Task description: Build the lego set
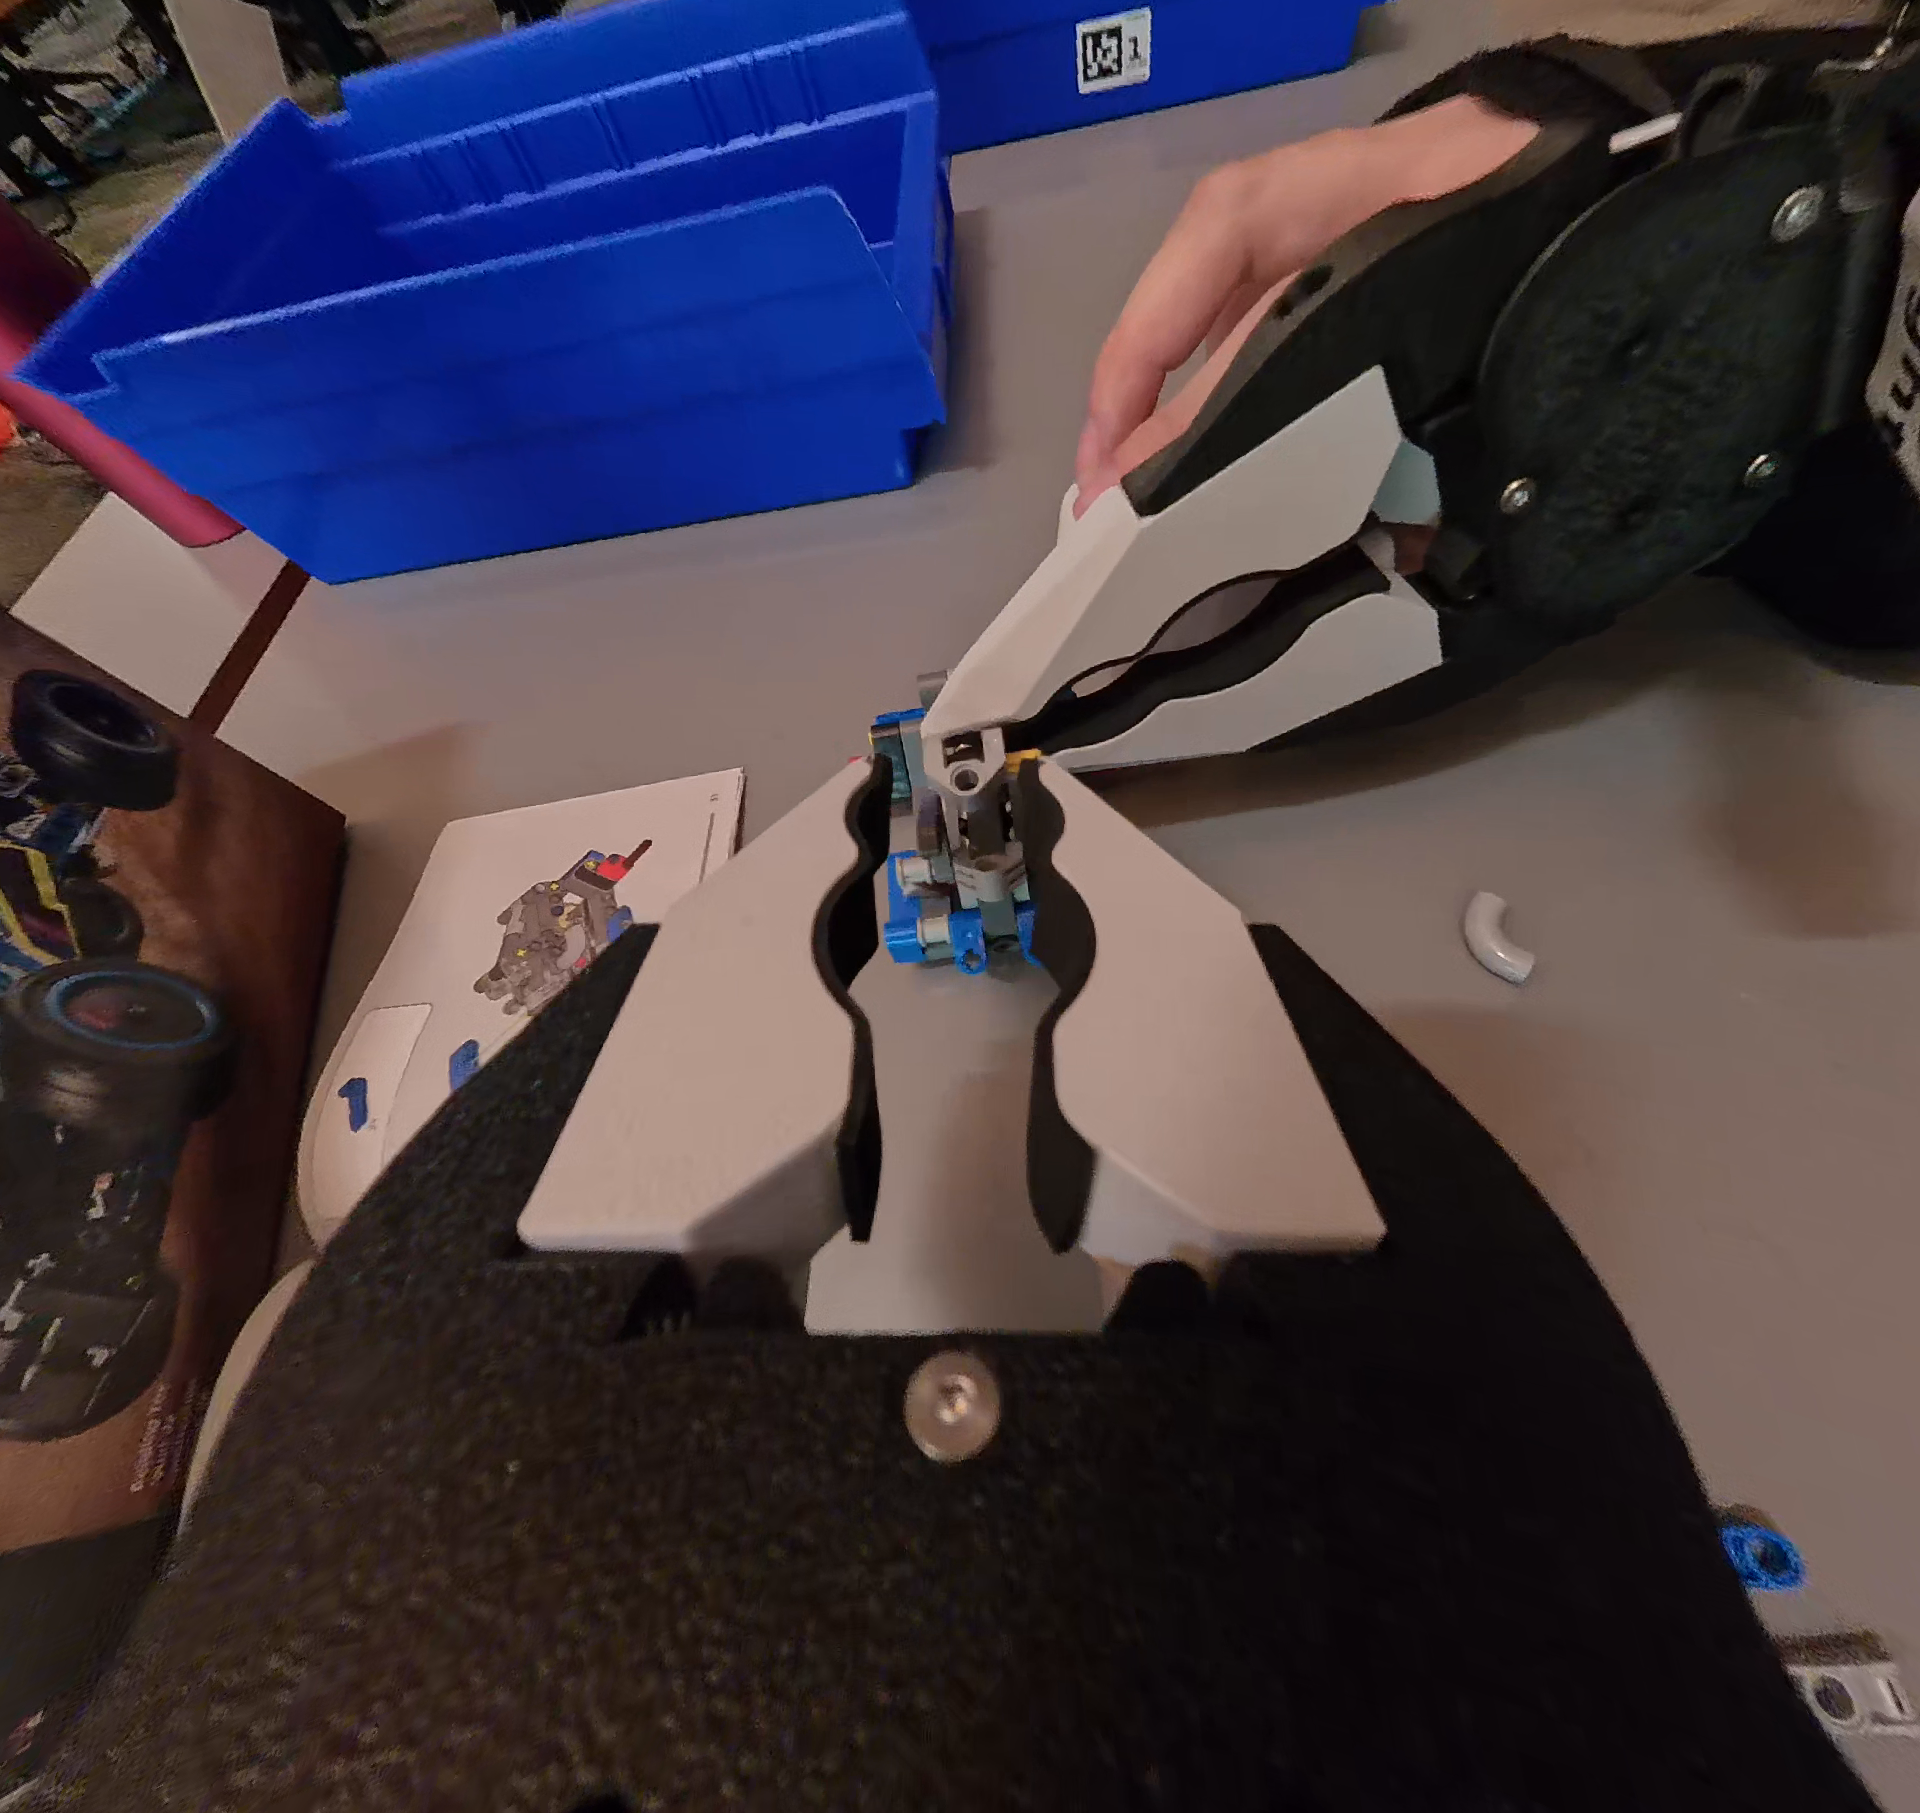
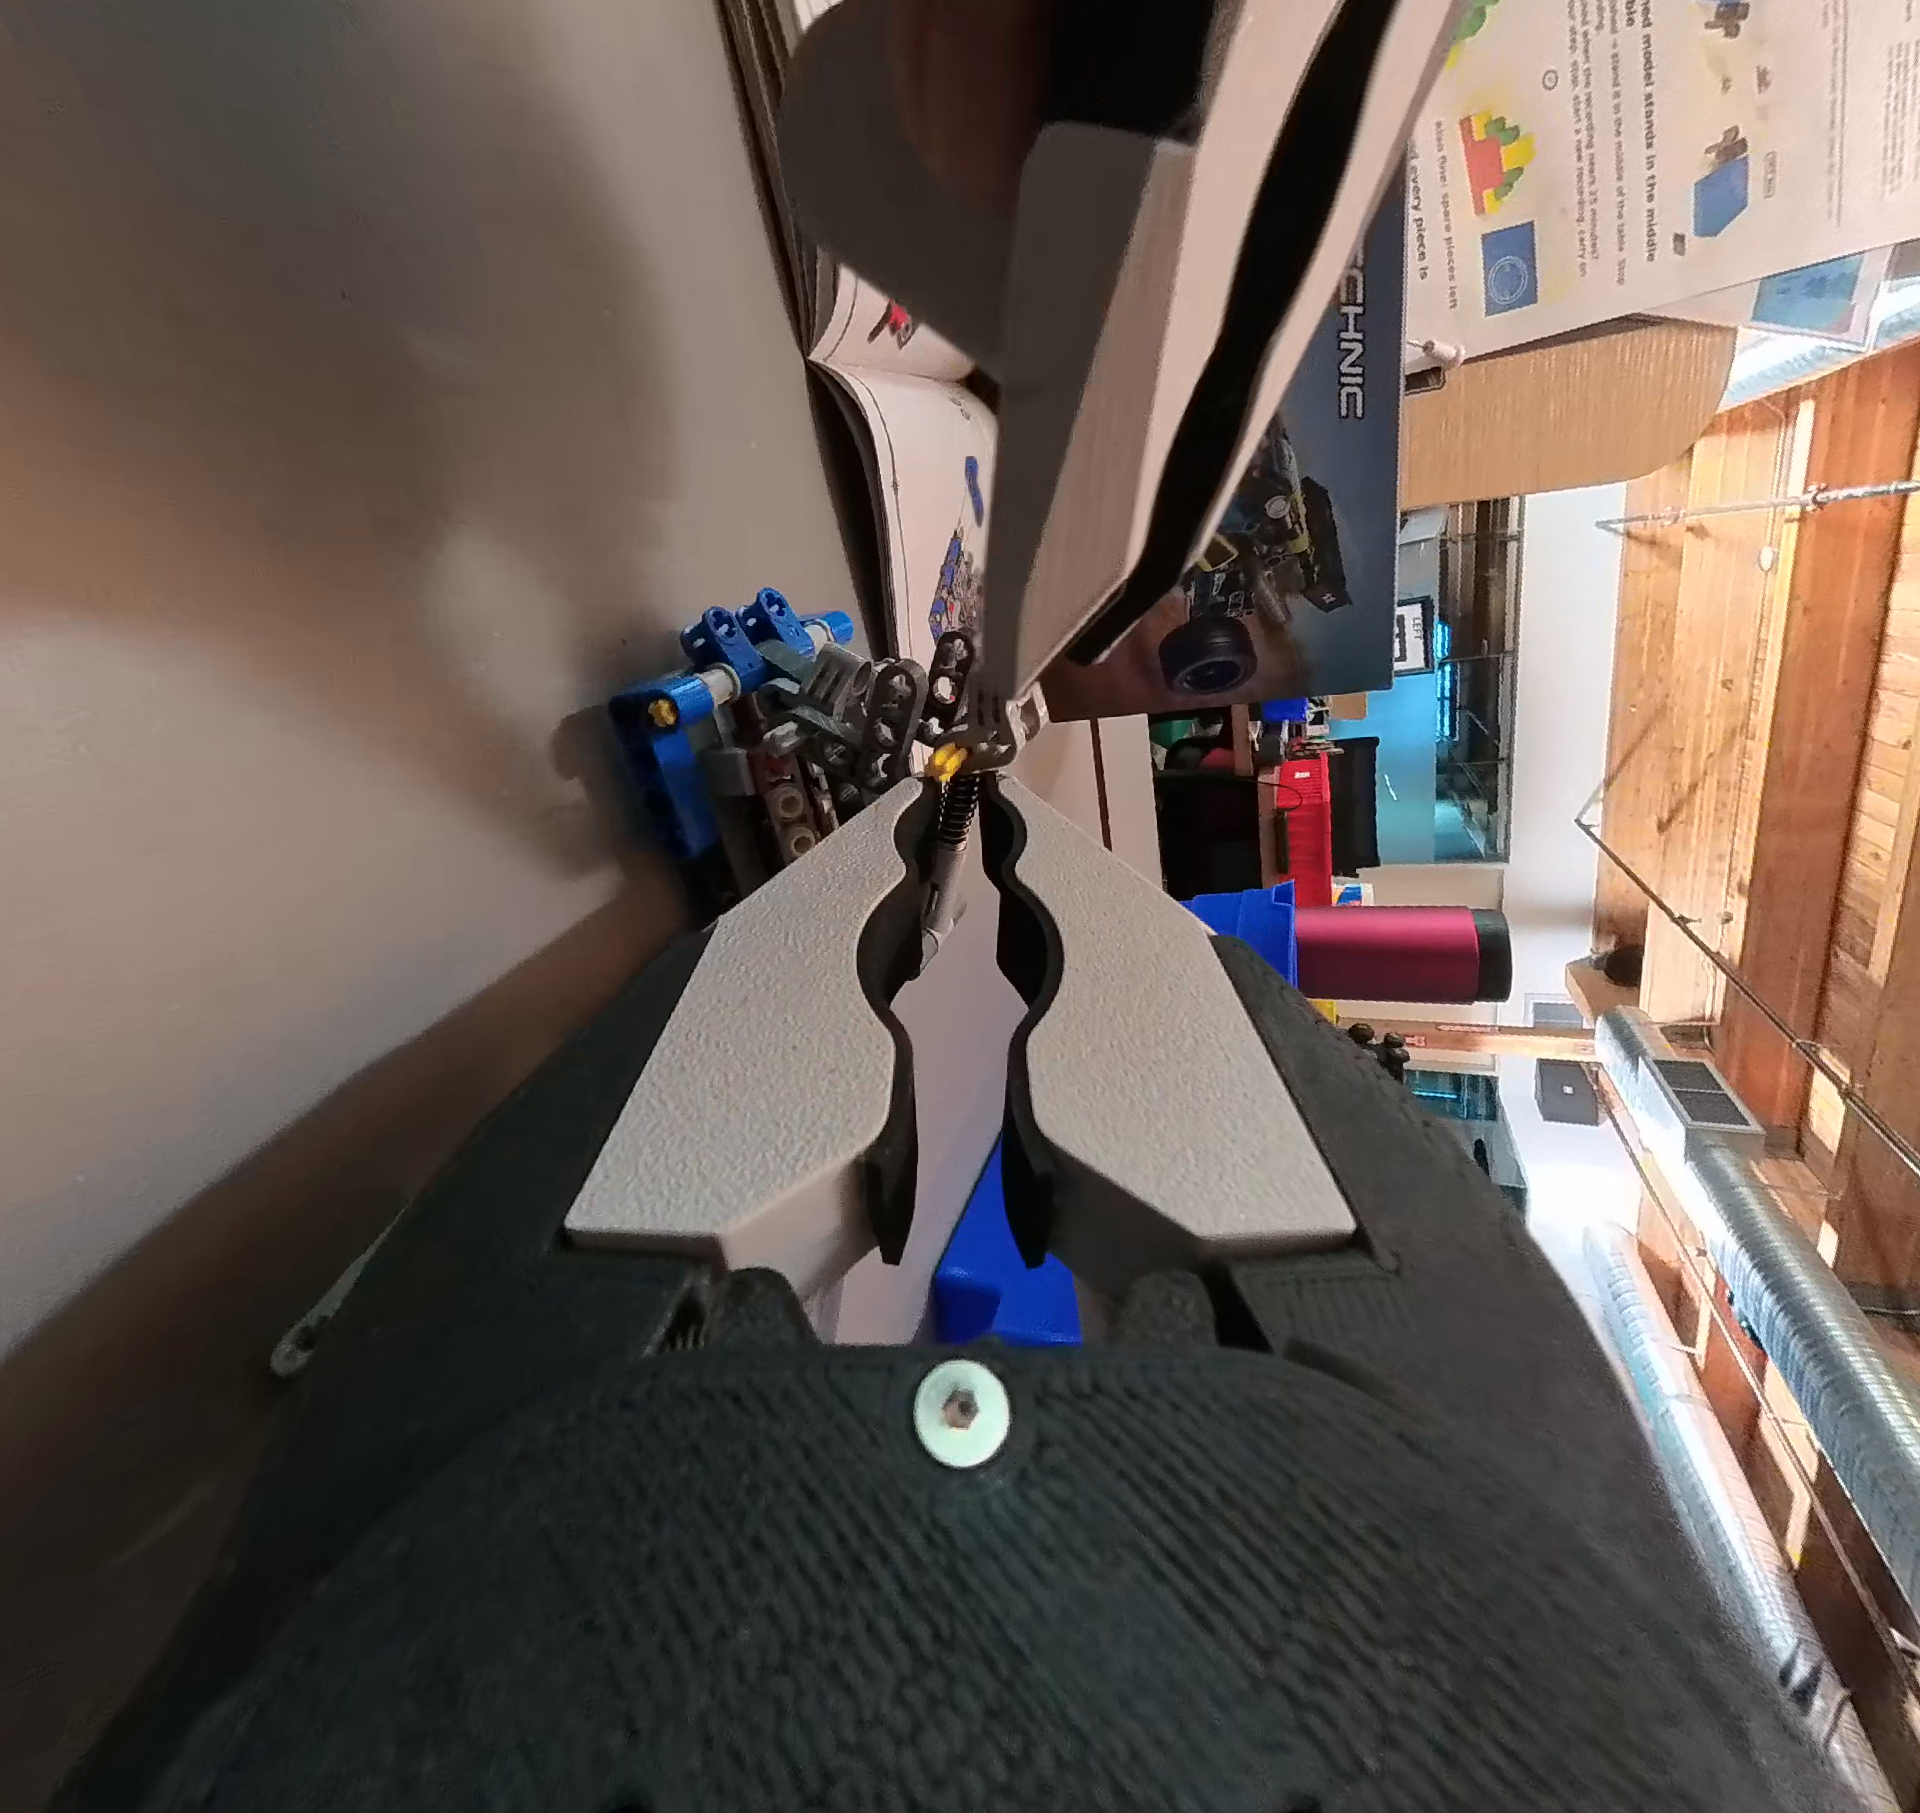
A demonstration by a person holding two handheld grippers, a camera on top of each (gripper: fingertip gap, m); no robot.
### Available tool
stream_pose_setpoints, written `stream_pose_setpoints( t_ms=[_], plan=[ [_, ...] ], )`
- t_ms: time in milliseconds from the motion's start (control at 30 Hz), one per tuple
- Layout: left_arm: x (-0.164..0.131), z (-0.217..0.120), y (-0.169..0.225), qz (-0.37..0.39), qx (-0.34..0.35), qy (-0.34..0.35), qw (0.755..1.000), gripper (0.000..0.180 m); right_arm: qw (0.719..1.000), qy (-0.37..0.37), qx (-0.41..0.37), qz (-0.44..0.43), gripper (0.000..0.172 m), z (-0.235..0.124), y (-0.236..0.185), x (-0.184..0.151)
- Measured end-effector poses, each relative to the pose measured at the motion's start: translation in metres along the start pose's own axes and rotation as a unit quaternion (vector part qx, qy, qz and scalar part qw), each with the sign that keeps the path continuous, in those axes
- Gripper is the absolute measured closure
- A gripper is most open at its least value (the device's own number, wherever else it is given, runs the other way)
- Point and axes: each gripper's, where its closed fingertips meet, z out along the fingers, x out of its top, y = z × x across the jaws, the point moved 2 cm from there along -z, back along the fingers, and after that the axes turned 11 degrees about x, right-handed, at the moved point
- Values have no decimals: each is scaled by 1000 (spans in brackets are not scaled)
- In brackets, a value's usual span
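The left gripper (image 1: 951, 833) stands spread around a small brick model (image 1: 956, 890) of blue and grey plastic beams and pins, which rests on the grey surface (image 1: 1558, 1192) at the centre of the left wrist view. Its black wavy pads flank the model; whether they press on it cannot be told. The right gripper (image 2: 971, 807) comes in from the upper right of that view, nearly closed, and pinches a slim shock absorber (image 2: 951, 828) with a black coil spring, a grey barrel and a yellow tip, joined to the model's top. A hand (image 1: 1226, 277) holds that gripper's black, grainy body.

The step in hand looks like steadying the model while the spring part is handled; that would call for a firm hold on the model.

Around them lie a small white curved tube (image 1: 1496, 948), a white instruction booklet (image 1: 540, 932), a glossy box (image 1: 114, 1036) picturing a car, and smooth blue bins (image 1: 520, 309) in the upper left.
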Motion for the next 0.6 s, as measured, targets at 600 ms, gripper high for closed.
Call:
stream_pose_setpoints(
  t_ms=[600],
  plan=[
    [3, 2, 0, -44, 12, 24, 999, 168, 962, 93, 57, 251, 138, -34, 2, 9]
  ],
)
